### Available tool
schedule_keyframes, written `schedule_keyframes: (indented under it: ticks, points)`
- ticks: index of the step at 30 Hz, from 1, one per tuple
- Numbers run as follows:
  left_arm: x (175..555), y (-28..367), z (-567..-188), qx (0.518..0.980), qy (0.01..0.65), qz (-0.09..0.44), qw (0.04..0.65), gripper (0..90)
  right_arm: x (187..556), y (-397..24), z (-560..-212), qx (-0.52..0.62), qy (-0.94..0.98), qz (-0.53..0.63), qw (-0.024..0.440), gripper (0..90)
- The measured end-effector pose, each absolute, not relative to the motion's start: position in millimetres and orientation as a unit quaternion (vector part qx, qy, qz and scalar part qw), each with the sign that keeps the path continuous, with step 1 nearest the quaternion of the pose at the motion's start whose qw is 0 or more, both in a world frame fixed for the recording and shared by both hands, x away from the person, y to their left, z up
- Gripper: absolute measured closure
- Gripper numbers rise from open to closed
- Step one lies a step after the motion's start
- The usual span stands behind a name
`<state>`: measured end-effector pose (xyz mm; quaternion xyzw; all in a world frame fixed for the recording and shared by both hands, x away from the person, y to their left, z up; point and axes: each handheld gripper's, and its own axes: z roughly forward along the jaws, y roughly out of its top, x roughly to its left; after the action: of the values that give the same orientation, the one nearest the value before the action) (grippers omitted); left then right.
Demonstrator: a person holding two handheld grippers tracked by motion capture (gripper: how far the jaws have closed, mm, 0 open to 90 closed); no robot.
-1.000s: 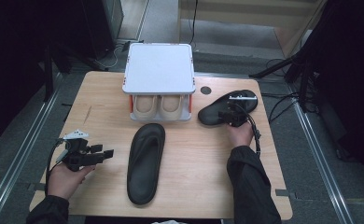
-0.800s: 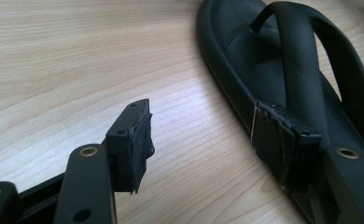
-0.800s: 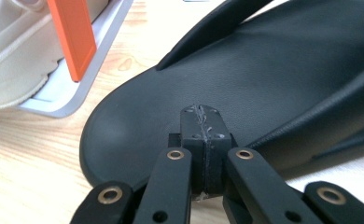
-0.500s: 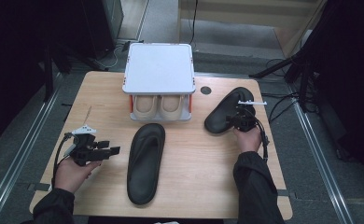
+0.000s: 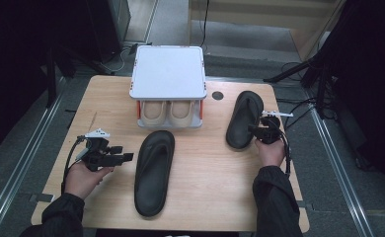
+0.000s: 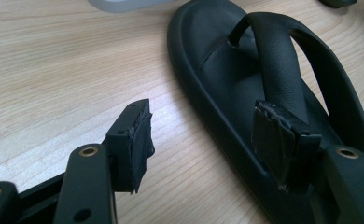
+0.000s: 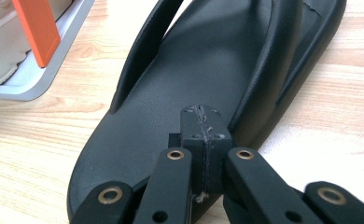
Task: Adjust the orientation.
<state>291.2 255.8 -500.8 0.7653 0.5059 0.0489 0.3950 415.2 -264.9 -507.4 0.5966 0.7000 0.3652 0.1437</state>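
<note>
Left gripper (image 5: 126,157) jaws apart beside one sandal (image 5: 153,173); right gripper (image 5: 253,131) jaws together over the other sandal (image 5: 243,118).

- The wooden surface (image 5: 215,195) is light-grained, with rounded corners and a small dark round hole (image 5: 217,95) near its far edge.
- Grey carpeted floor (image 5: 27,148) surrounds the surface.
- Metal rails (image 5: 20,163) run along the floor on both sides of the surface.
- Beyond the surface's far edge stands a pale wooden panel (image 5: 259,22).
- Black cables (image 5: 299,106) trail right of the surface.
</note>
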Motion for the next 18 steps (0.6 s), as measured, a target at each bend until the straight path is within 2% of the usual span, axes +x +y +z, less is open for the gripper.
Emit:
schedule_keyframes:
  ticks: [12,17,18]
  points:
    - [291,257,-501,0.766,0.508,0.052,0.39,38.4,410,-275,-496,0.599,0.679,0.389,0.168,75.4]
    - [288,260,-502,0.763,0.513,0.054,0.39,38.2,414,-281,-498,0.61,0.671,0.382,0.179,63.9]
    - [288,260,-502,0.763,0.514,0.053,0.389,38.2,415,-281,-498,0.612,0.67,0.38,0.18,63.8]
